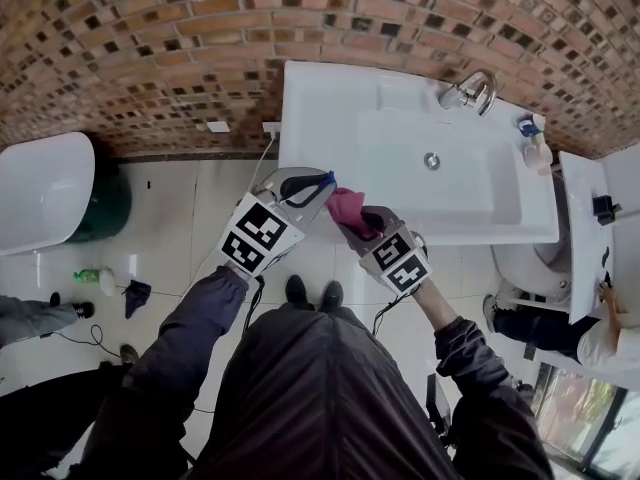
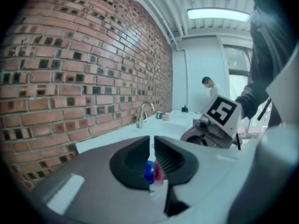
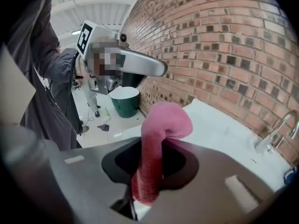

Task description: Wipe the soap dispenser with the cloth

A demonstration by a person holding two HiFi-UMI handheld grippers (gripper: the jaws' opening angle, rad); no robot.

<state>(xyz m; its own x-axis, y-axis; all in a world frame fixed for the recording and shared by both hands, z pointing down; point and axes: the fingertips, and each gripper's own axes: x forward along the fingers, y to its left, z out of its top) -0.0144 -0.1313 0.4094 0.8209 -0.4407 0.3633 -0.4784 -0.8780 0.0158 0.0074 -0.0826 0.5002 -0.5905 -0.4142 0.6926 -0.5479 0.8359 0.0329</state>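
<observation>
soap dispenser (image 1: pixel 537 146) on sink (image 1: pixel 320 108), right of faucet (image 1: pixel 472 93) | cloth (image 1: pixel 348 208) before sink

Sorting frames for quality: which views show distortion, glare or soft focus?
Head view: fisheye bows the brick wall and sink rim, light even. Left gripper view: ceiling lamp blown out, dark round vignette, left claw soft. Right gripper view: same vignette, pink cloth fairly sharp, faucet stretched at the edge.

We record the cloth (image 3: pixel 161 125) as pink, soft, napped fabric, matt. The sink (image 1: pixel 330 98) looks white, smooth, glossy, ceramic-like; the tap (image 1: pixel 478 93), polished metal. We note the wall (image 1: pixel 150 48) as rough matt brick, the floor (image 1: pixel 170 218) as pale glossy tile. The right gripper (image 3: pixel 152 146) shell: matt grey plastic.
</observation>
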